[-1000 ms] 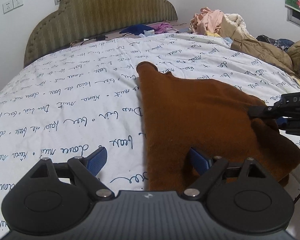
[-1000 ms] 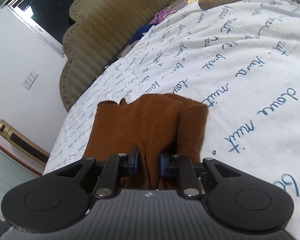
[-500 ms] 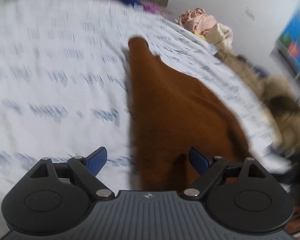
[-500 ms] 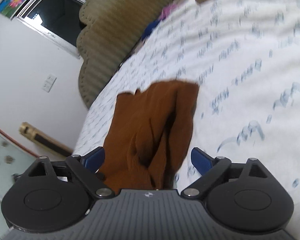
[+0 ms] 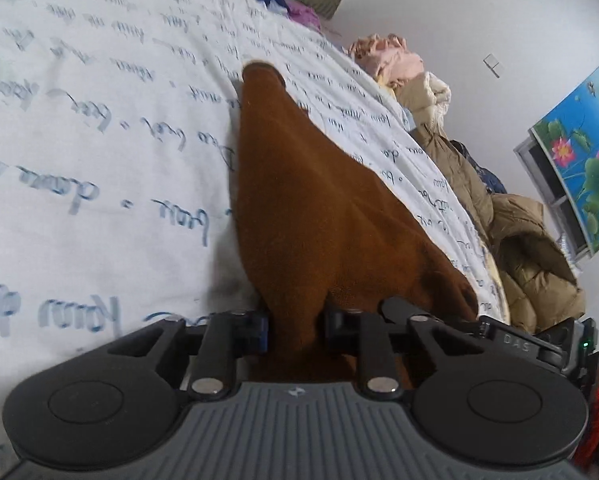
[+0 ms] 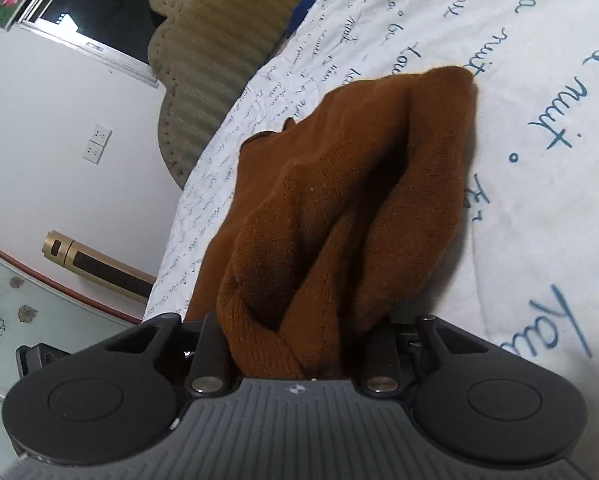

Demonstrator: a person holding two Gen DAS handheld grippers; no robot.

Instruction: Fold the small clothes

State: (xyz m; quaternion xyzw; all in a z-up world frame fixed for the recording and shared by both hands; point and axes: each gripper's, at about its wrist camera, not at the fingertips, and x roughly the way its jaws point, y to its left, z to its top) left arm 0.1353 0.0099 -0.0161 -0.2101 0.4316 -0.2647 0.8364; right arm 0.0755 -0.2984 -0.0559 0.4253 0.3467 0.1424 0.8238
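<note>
Brown knit garment (image 5: pixel 323 216) lies on the bed, on a white quilt (image 5: pixel 99 128) printed w/ blue script. In the left wrist view it stretches from the near edge up to a narrow rounded end far up the quilt; in the right wrist view the near part is bunched into 2 or 3 thick folds w/ a dark hollow between them.

Left gripper (image 5: pixel 295 330): fingers (image 5: pixel 255 330) closing, almost together, w/ a fold of the garment's near edge pinched between the blue pads. Right gripper (image 6: pixel 295 344): fingers closing too, w/ the bunched folds packed between them (pads themselves hidden by the fabric, so contact can't be seen directly, but the cloth is squeezed tight). The right gripper's body also shows at the lower right of the left wrist view, just beside the left one.

Further out: olive padded headboard (image 6: pixel 223 52) at the bed's head, small blue and purple clothes near it. Pile of pink and cream clothes (image 5: pixel 395 64) plus a tan puffy jacket (image 5: pixel 531 248) along the far side of the bed. Wall w/ sockets (image 6: pixel 97 146), dark window (image 6: pixel 99 8), flower-print picture (image 5: pixel 583 148), gold-coloured column unit (image 6: pixel 95 266) by the wall.
</note>
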